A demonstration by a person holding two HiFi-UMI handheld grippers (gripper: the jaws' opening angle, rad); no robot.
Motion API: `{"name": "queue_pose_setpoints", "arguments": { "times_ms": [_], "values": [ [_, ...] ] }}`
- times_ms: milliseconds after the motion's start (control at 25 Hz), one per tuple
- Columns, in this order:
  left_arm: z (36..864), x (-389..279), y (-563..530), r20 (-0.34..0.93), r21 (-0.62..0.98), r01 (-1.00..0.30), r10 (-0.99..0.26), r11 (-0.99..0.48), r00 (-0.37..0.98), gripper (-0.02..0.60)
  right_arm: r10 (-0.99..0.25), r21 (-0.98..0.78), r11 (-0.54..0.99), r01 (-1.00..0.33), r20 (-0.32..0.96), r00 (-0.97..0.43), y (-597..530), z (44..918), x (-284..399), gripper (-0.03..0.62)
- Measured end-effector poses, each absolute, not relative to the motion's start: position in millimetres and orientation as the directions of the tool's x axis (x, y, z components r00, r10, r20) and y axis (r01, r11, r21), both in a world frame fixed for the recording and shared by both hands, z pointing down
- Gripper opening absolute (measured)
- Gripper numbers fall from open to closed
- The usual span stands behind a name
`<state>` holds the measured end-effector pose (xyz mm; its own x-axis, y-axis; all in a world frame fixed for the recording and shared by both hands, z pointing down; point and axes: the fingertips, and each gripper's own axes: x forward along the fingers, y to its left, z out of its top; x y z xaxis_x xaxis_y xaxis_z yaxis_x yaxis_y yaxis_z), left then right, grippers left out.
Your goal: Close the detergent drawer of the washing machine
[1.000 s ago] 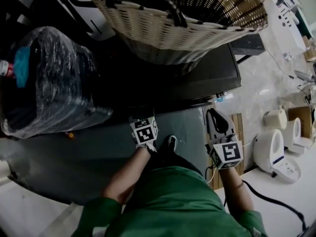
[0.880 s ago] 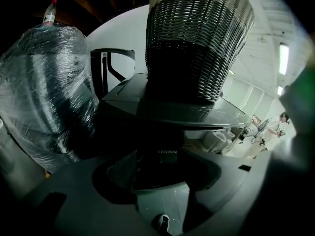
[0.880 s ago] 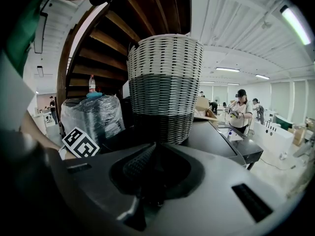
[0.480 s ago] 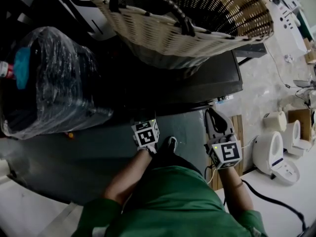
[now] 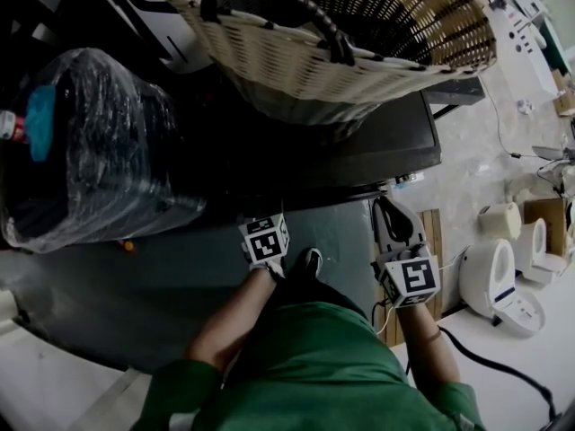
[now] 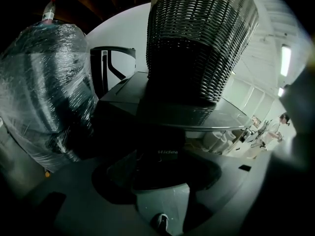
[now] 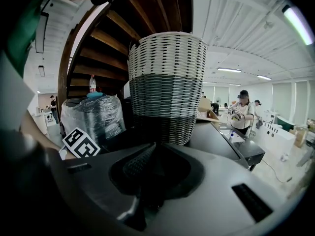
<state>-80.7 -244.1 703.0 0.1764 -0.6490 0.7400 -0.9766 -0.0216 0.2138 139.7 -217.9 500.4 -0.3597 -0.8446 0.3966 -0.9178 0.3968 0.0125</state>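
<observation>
Listing grippers?
— Left gripper (image 5: 262,232): jaws apart, empty, at counter (image 5: 395,142) front edge. Right gripper (image 5: 393,218): jaws together, empty.
— Detergent drawer?
— Indistinct on washing machine (image 6: 167,154) dark front, below basket (image 5: 359,52).

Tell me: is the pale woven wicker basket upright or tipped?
Upright. The pale woven wicker basket rests base down on the dark machine top, mouth upward.
</observation>
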Motion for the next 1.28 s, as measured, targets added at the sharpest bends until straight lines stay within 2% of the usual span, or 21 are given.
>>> {"name": "queue_pose_setpoints", "arguments": {
  "times_ms": [480,680,880,1080,1280],
  "values": [
    [681.2,-93.9,-228.2,0.674,0.234,-0.969,-0.706,-0.075,0.218,0.27,-0.866,0.01,0.378,-0.926,0.357,-0.349,-201.7,484.6,139.0,0.049],
    [634.1,-99.9,-224.3,0.564,0.302,-0.938,-0.762,-0.168,0.318,0.267,-0.883,0.026,0.366,-0.93,0.327,-0.338,-197.6,470.9,136.9,0.049],
    [562.6,-115.7,-227.2,0.422,0.22,-0.938,-0.84,-0.269,0.34,0.267,-0.9,0.034,0.357,-0.934,0.279,-0.334,-194.4,452.0,132.3,0.052],
    [494.1,-125.5,-222.6,0.299,0.173,-0.932,-0.884,-0.319,0.359,0.265,-0.909,0.034,0.364,-0.931,0.23,-0.347,-191.2,426.8,123.5,0.104],
    [443.9,-125.6,-212.8,0.211,0.141,-0.923,-0.9,-0.358,0.382,0.264,-0.913,0.024,0.38,-0.925,0.168,-0.371,-190.3,398.5,112.6,0.121]
  ]
}}
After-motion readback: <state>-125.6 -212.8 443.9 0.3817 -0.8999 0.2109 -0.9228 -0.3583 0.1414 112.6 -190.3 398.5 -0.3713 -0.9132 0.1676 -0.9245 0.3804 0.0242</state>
